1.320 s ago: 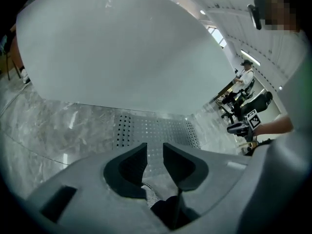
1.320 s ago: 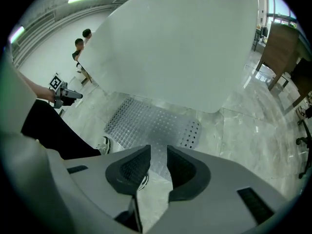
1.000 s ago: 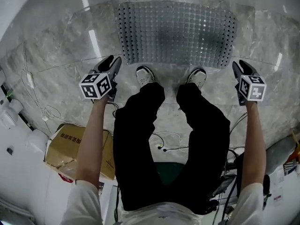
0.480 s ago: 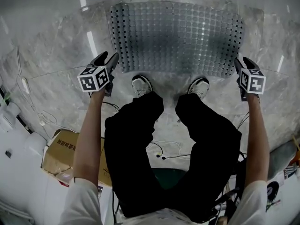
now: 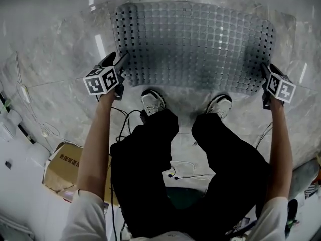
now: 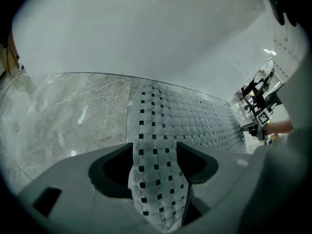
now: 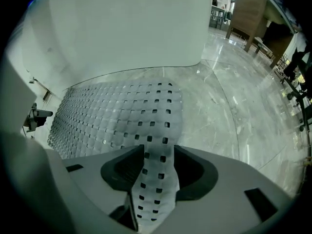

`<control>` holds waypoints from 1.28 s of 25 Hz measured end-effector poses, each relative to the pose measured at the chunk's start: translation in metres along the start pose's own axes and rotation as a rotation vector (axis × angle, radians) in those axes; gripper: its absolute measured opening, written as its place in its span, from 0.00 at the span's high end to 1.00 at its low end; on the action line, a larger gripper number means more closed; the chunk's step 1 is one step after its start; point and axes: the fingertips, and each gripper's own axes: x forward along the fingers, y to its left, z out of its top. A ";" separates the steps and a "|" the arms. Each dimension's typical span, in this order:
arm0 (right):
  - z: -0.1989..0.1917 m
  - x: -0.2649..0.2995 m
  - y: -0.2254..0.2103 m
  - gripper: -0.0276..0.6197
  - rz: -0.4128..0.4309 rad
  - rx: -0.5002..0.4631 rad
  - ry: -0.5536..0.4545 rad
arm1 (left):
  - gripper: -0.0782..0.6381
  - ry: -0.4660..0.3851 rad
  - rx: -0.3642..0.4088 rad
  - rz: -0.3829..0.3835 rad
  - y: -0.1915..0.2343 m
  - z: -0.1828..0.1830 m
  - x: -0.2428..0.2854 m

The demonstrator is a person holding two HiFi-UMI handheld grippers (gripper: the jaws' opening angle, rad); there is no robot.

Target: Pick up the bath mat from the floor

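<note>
The bath mat [image 5: 193,44], translucent grey with rows of square holes, lies on the marble floor in front of my shoes. My left gripper [image 5: 119,60] is at the mat's near left corner and my right gripper [image 5: 264,72] at its near right corner. In the left gripper view a strip of mat [image 6: 161,130] runs up between the jaws of the left gripper [image 6: 157,177], which are opening. The right gripper view shows the same: the mat [image 7: 122,116] reaches in between the opening jaws of the right gripper [image 7: 158,177]. Neither pair of pads visibly presses on it.
My shoes [image 5: 153,100] [image 5: 220,104] stand just short of the mat's near edge. A cardboard box [image 5: 60,167] and loose cables [image 5: 30,109] lie behind me at the left. A white curved wall [image 6: 146,33] rises beyond the mat. Wooden furniture [image 7: 248,13] stands far right.
Both grippers have moved forward from beside my shoes to the mat's near corners. The view has dropped closer to the floor, so the mat looks larger.
</note>
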 end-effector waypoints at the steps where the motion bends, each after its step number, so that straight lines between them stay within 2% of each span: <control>1: -0.002 0.005 -0.002 0.72 0.002 0.005 0.005 | 0.51 -0.006 -0.005 -0.003 0.000 0.001 0.005; 4: -0.006 0.016 -0.006 0.71 -0.004 0.003 0.016 | 0.49 -0.004 -0.015 0.001 0.003 0.004 0.016; 9: -0.005 0.023 -0.009 0.68 -0.016 -0.007 0.023 | 0.48 0.055 -0.004 0.037 0.015 0.000 0.031; 13: -0.006 0.024 -0.009 0.67 -0.005 -0.008 0.034 | 0.48 0.037 -0.066 0.011 0.020 0.002 0.036; 17: -0.005 0.024 -0.010 0.67 -0.015 0.003 0.045 | 0.49 0.038 -0.070 0.002 0.022 0.002 0.036; 21: -0.005 0.020 -0.007 0.68 -0.019 0.002 0.031 | 0.56 0.021 -0.071 -0.022 0.020 0.003 0.035; 24: -0.005 0.016 0.000 0.77 0.013 0.007 0.016 | 0.67 0.023 -0.085 -0.058 0.009 0.002 0.036; 27: -0.001 0.008 0.009 0.82 0.023 0.000 0.018 | 0.73 0.038 -0.078 -0.050 0.001 0.004 0.032; 32: 0.006 -0.016 0.024 0.84 0.039 0.044 0.022 | 0.76 0.045 -0.065 -0.026 -0.022 0.016 0.017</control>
